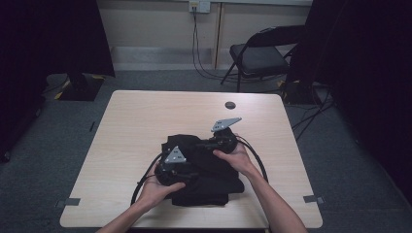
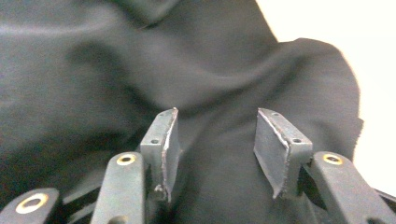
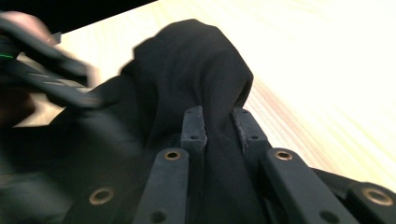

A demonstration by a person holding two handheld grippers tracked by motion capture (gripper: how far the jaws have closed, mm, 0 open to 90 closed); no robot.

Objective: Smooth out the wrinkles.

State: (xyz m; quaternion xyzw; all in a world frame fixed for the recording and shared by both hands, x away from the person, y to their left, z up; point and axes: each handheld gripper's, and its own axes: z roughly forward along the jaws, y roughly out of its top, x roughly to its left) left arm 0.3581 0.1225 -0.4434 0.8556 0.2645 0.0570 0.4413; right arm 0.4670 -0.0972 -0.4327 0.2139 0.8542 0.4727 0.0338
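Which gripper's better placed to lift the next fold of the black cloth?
Right gripper, probably: its jaws already pinch a ridge of the black cloth. The left gripper stands open above the cloth, gripping nothing.

Light wood table (image 1: 145,116) w/ rounded corners, small dark round disc (image 1: 230,105) near far edge, grey tape bits (image 1: 68,202) at near corners. Floor: grey carpet (image 1: 58,126). Back wall (image 1: 155,24) beige, pale baseboard; wall outlet (image 1: 199,6) up top w/ black cables (image 1: 197,53) hanging to floor. Black folding chair (image 1: 260,56) at back right. Dark curtains (image 1: 48,34) both sides; black stand base (image 1: 80,86) at left. Dim light.
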